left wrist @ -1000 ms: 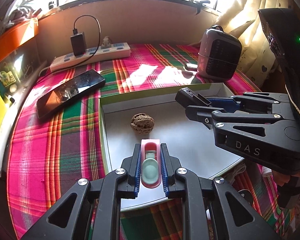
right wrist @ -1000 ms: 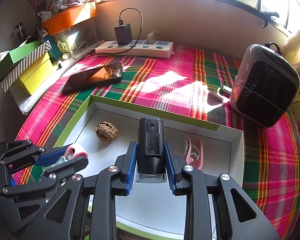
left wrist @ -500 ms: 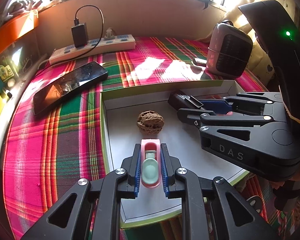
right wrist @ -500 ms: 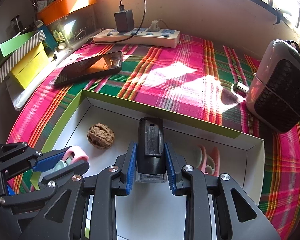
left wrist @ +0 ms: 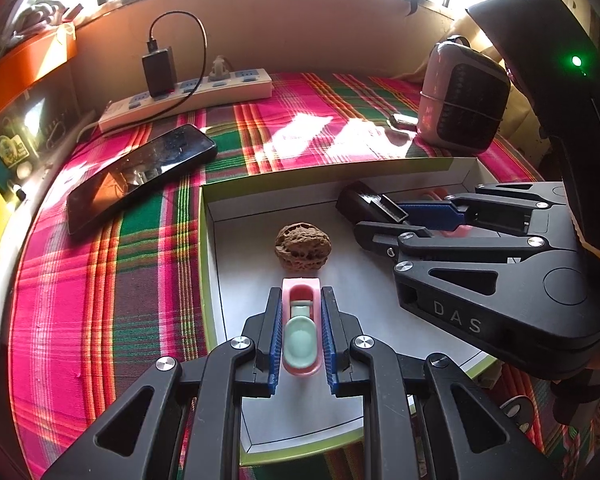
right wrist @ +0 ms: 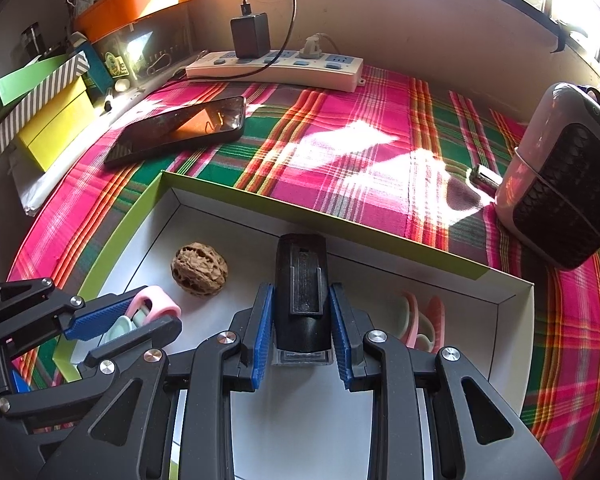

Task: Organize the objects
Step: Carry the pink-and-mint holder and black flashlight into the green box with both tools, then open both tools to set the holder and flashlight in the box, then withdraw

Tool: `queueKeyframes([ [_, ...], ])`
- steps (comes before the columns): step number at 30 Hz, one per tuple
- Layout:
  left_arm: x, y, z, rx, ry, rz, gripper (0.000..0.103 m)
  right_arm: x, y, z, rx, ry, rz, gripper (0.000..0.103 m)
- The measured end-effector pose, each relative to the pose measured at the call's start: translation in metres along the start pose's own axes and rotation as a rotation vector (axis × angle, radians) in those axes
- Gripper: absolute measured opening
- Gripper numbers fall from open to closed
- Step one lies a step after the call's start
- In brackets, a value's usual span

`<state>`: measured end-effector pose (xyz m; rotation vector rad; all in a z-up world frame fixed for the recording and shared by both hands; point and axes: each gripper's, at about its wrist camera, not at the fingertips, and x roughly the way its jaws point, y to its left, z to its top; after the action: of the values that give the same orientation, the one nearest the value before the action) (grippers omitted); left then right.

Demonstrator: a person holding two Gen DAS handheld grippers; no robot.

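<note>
**Plaid cloth, sunlit sill**

Plaid cloth (right wrist: 340, 148) is covering the counter under a window; sun is falling across it. Left claw (left wrist: 301, 334) is clamping a pink clip (left wrist: 301, 320), right claw (right wrist: 301, 320) a black device (right wrist: 300, 292), both over the white tray (right wrist: 512, 320) beside a walnut (right wrist: 199, 269).

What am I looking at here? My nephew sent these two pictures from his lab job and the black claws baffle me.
They are two hand-held grippers, each carrying a fisheye camera that looks along its fingers. One picture is from the left gripper, clamped on a small pink and mint clip. The other is from the right gripper, clamped on a black device. Both hang over a white box holding a walnut. A phone and a power strip lie on the plaid cloth.
</note>
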<state>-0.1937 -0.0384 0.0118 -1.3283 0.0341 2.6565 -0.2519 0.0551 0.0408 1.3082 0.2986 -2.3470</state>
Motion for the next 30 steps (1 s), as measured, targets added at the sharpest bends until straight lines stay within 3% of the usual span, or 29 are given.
queueKeyframes([
  [30,0.0009,-0.0012,-0.0003,0.012,0.008,0.022,0.017,-0.0006,-0.0053,-0.0014,0.043,-0.008,0.005,0.032],
])
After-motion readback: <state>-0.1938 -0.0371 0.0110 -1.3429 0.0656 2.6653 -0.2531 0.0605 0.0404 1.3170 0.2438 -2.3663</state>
